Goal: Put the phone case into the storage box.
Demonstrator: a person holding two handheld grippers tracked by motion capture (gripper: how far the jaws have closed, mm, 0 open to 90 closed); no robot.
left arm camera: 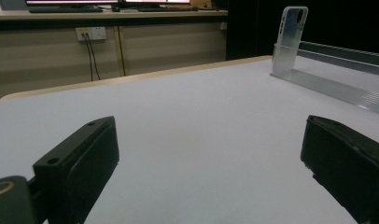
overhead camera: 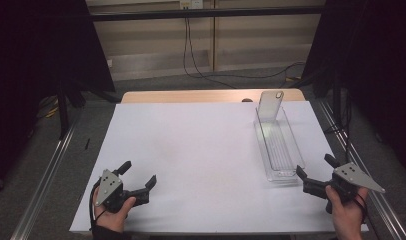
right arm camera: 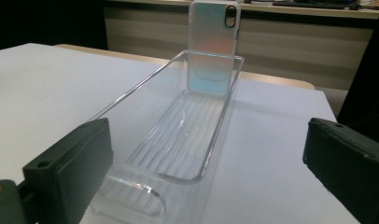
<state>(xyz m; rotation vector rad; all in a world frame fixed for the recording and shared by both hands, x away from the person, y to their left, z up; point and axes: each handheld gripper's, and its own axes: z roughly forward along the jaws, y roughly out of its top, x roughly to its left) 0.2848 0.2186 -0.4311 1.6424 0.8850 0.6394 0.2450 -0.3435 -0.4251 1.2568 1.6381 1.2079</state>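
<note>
Both grippers, left (overhead camera: 139,176) and right (overhead camera: 315,170), are resting with jaws wide; the phone case (overhead camera: 269,106) is standing in the clear tray (overhead camera: 291,172).

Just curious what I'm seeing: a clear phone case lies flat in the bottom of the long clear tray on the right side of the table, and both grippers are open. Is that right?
Not quite. The phone case is not lying flat: it stands upright, leaning at the far end of the clear tray, as the right gripper view shows. The rest holds: the tray sits on the table's right side, and the left gripper and right gripper are both open.

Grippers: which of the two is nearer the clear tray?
The right gripper, jaws open just off the clear tray's near end; the left gripper sits far across the white sheet.
</note>
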